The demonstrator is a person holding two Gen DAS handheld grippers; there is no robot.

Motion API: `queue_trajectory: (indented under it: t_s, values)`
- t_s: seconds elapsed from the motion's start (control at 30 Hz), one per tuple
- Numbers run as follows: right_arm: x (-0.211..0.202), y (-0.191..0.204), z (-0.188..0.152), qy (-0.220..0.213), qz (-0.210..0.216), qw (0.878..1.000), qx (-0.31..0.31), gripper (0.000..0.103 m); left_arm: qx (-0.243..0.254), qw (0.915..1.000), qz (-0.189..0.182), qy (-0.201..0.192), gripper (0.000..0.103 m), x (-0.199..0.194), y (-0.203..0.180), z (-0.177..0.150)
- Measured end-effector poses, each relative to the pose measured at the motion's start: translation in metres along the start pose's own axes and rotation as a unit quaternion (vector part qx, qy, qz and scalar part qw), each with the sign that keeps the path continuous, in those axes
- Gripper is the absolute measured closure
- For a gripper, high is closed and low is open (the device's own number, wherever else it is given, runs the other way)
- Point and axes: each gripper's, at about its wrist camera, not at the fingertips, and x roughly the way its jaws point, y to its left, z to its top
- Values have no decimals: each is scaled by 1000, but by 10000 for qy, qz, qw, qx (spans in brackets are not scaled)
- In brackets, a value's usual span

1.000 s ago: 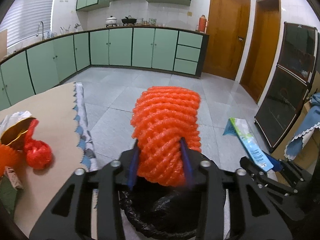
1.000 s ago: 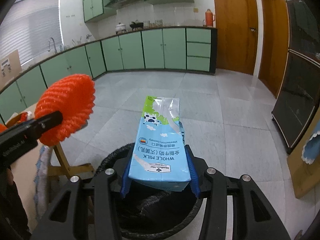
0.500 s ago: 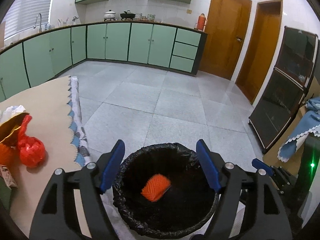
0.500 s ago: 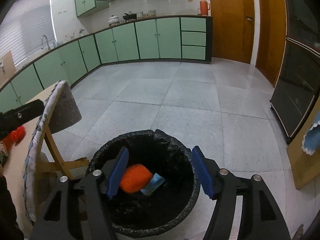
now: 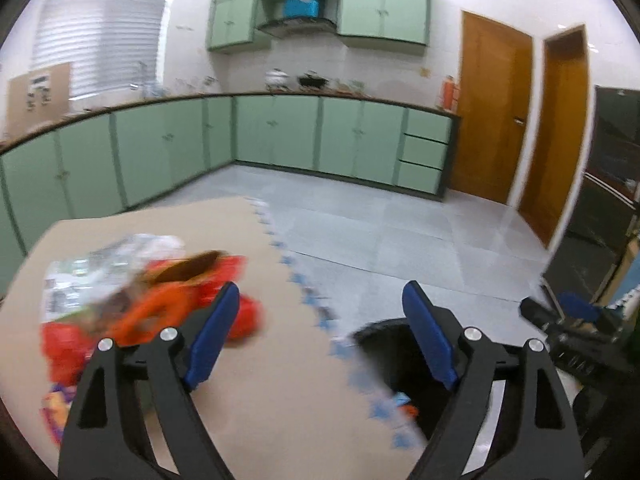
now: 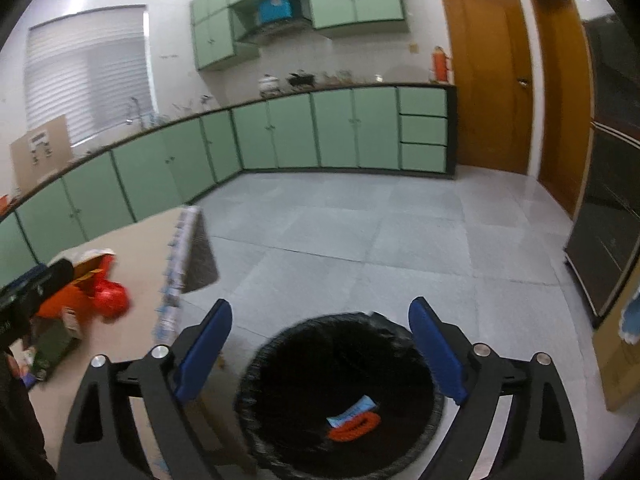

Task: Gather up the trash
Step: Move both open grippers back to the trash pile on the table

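Left tool wide open, nothing between the jaws, jaws just opened; trash pile on the table lower left of frame, just beyond the left fingertip, nearer this hand. Right tool gaping too, empty, above the bin. Orange foam net and milk carton, gripped a second ago, now in the bin.

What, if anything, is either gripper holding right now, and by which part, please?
Nothing is held. The left gripper and right gripper are both open and empty, jaws just opened.
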Motion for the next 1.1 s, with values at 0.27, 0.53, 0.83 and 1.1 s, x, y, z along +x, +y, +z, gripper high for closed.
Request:
queue_trajectory:
  t_s: [0.27,0.53,0.83,1.1]
  values:
    - [0,72,0,-112,653,9970,-395,15,-261,9939,1030,-299,22,-45,78,-8]
    - [1,122,-4,-129,984,9927,-685,15,-450,9916,1216,-26,22,-46,114,-30]
    - [7,155,-10,-40,1143,9896,-872,15,-489,9903,1301,48,30,-36,134,-43]
    - [9,178,-12,14,1275,9860,-1074,15,-606,9898,1292,-47,35,-44,154,-46]
